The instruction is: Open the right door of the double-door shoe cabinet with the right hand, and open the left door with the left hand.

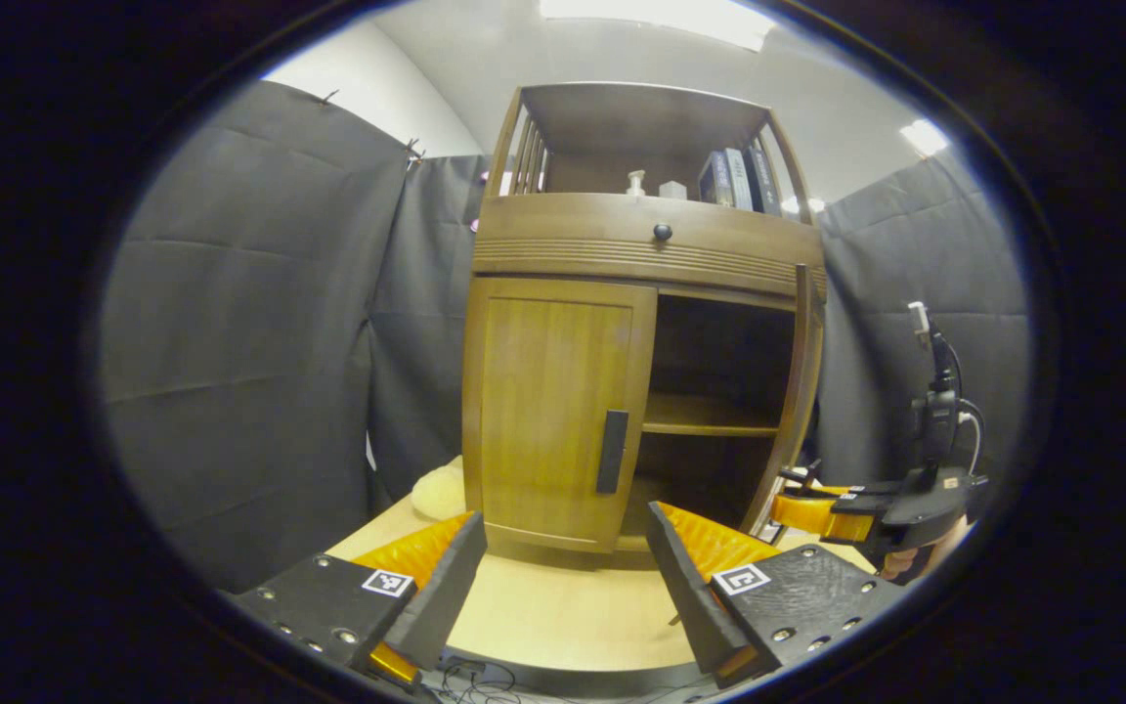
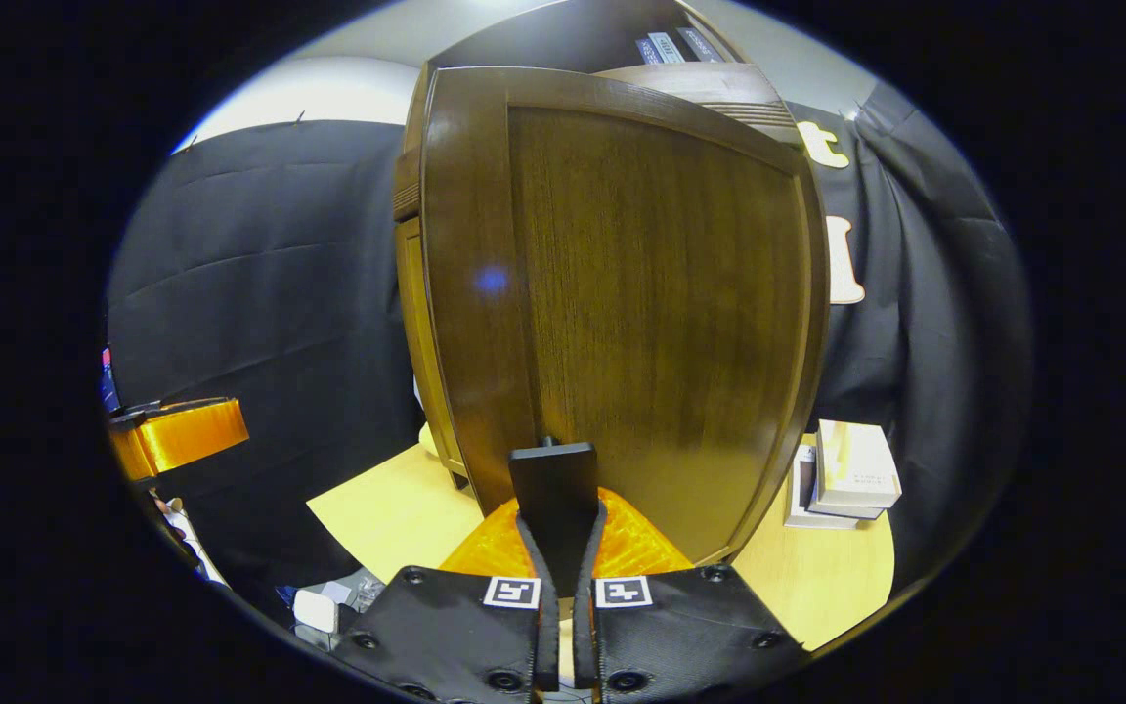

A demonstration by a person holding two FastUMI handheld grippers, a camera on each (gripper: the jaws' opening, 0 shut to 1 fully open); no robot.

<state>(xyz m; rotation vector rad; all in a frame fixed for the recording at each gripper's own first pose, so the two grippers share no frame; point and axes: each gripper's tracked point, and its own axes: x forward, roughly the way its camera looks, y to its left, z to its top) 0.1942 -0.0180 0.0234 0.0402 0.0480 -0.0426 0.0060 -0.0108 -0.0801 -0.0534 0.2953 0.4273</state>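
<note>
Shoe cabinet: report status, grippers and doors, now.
Right gripper shut on right door handle, right door swung open. Left gripper open, short of left door handle; left door closed. Nothing between it and the handle.

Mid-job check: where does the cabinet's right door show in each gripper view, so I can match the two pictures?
Left gripper view: the right door stands swung open, seen edge-on at the right side of the cabinet opening, with the right gripper at its lower edge.
Right gripper view: the right door spans the centre, its handle pinched between the right gripper's fingers.
Shared landmark: the books on the top shelf.
</note>
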